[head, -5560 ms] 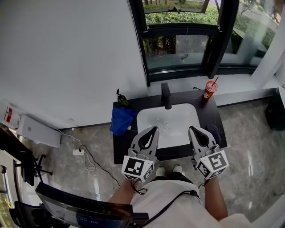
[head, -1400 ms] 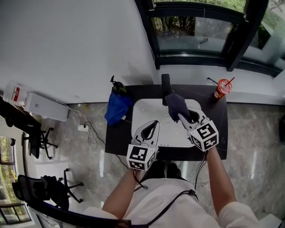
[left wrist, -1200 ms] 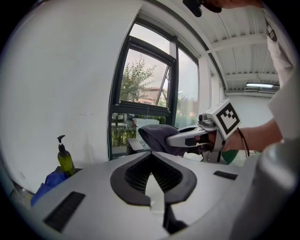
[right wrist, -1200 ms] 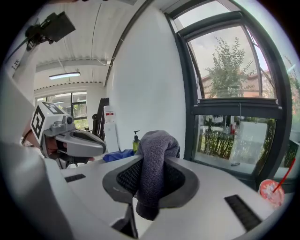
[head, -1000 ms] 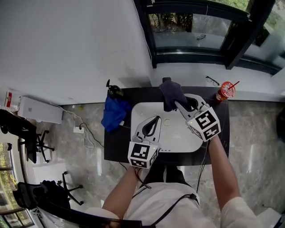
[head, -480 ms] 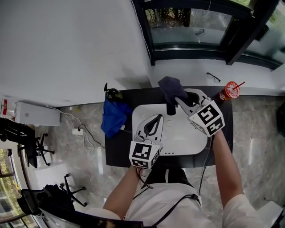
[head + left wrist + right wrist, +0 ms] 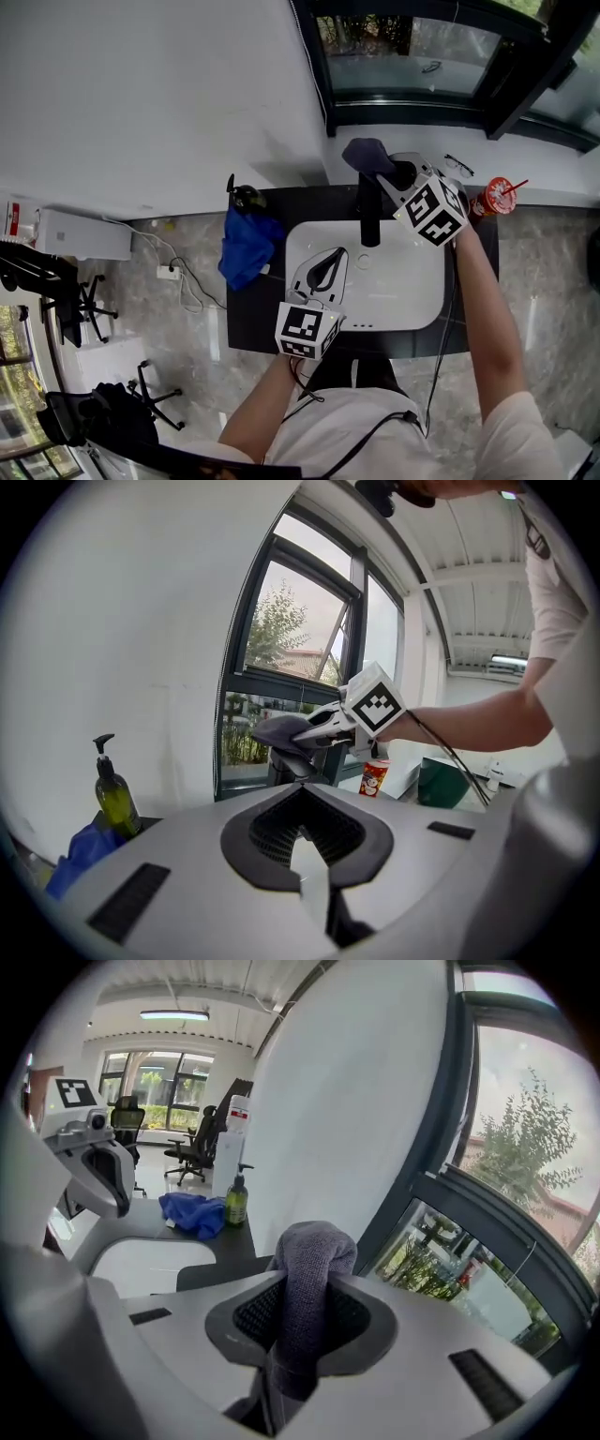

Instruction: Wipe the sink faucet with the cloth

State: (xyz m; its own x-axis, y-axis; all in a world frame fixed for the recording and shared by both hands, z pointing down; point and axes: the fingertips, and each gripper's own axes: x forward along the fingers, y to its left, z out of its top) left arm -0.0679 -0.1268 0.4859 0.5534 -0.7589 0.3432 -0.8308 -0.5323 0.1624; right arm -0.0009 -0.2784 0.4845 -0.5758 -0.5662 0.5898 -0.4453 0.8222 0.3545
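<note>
Wiping looks barely started: we find the right hand-held gripper (image 7: pixel 384 176) clamped on the dark grey fabric cloth (image 7: pixel 367 155) over the black upright faucet (image 7: pixel 369 220), at twelve o'clock of the white basin (image 7: pixel 412 291); downward strokes should follow. The left hand-held gripper (image 7: pixel 333 255) is closed and empty.

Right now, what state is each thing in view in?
right gripper: shut on the dark grey cloth
left gripper: shut, empty, above the white sink basin
dark grey cloth: bunched, at the top of the black faucet
black faucet: upright
red paper cup: upright, straw in
green soap pump bottle: upright
blue cloth: crumpled at the counter's left edge
</note>
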